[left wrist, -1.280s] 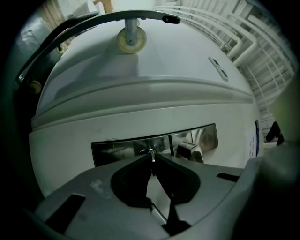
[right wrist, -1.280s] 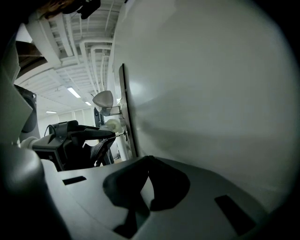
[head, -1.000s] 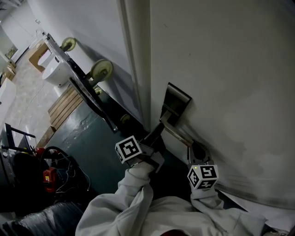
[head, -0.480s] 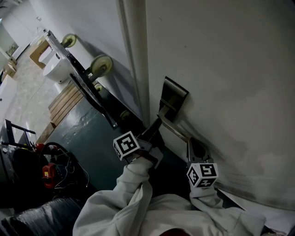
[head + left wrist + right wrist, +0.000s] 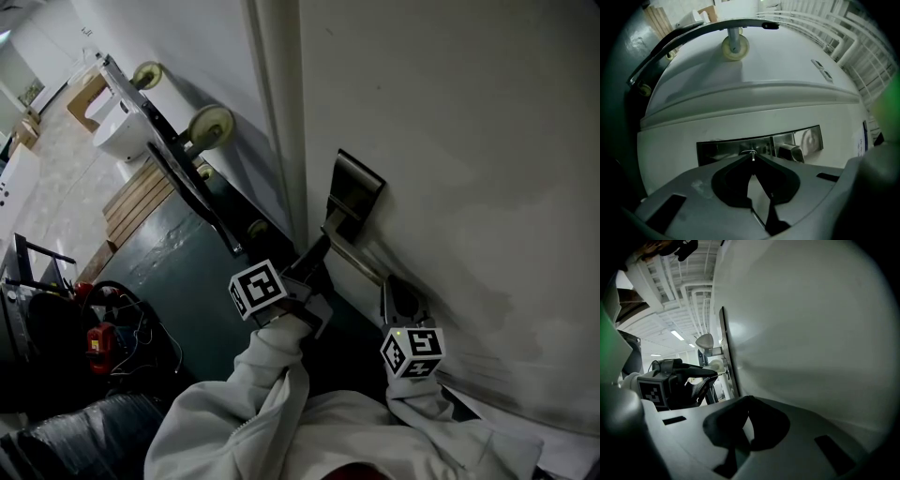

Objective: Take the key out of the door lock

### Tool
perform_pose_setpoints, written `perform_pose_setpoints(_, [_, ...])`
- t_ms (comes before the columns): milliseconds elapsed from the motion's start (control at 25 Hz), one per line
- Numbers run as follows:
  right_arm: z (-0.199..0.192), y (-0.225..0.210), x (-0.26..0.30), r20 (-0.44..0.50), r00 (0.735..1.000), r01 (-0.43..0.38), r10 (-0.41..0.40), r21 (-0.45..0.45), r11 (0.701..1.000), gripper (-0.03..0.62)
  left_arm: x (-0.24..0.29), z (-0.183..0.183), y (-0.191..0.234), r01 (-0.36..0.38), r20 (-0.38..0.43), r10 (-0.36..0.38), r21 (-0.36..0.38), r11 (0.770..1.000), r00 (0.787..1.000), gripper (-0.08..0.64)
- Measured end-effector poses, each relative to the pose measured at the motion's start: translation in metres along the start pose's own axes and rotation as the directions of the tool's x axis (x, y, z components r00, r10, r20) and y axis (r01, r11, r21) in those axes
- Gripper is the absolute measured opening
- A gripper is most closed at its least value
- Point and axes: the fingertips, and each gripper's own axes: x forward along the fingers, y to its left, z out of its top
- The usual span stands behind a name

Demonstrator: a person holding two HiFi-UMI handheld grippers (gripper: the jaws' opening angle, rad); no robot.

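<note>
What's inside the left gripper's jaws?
On the left gripper, a bit of metal, likely the key, peeks out at the jaw tips. The rest is covered by the jaws.

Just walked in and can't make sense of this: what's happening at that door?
A person holds a two-jaw gripper in each hand at a white door. The left gripper points at the metal lock plate, its jaws closed on the key, which appears not yet pulled out. The right gripper sits close to the door face, jaws together, holding nothing.
</note>
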Motion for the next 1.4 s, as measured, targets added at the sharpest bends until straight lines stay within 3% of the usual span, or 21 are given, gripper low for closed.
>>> perform_pose_setpoints(200, [0.001, -0.002, 0.002, -0.003, 1.0, -0.006, 0.006, 0.0, 1.0, 0.052, 0.0, 0.0, 0.0, 0.018, 0.021, -0.015, -0.104, 0.994, 1.0, 0.026])
perform_pose_setpoints(360, [0.0, -0.003, 0.004, -0.009, 1.0, -0.009, 0.009, -0.002, 1.0, 0.052, -0.003, -0.001, 0.002, 0.047, 0.043, -0.038, -0.226, 0.973, 0.998, 0.026])
perform_pose_setpoints(920, [0.0, 0.0, 0.006, -0.013, 0.999, -0.032, 0.031, -0.017, 0.999, 0.052, -0.018, -0.003, -0.002, 0.049, 0.053, -0.042, -0.133, 0.99, 0.998, 0.026])
perform_pose_setpoints(1400, [-0.003, 0.021, 0.005, -0.012, 0.994, -0.112, 0.112, -0.048, 0.993, 0.052, -0.047, -0.006, -0.001, 0.066, 0.107, -0.058, -0.079, 0.995, 0.993, 0.026])
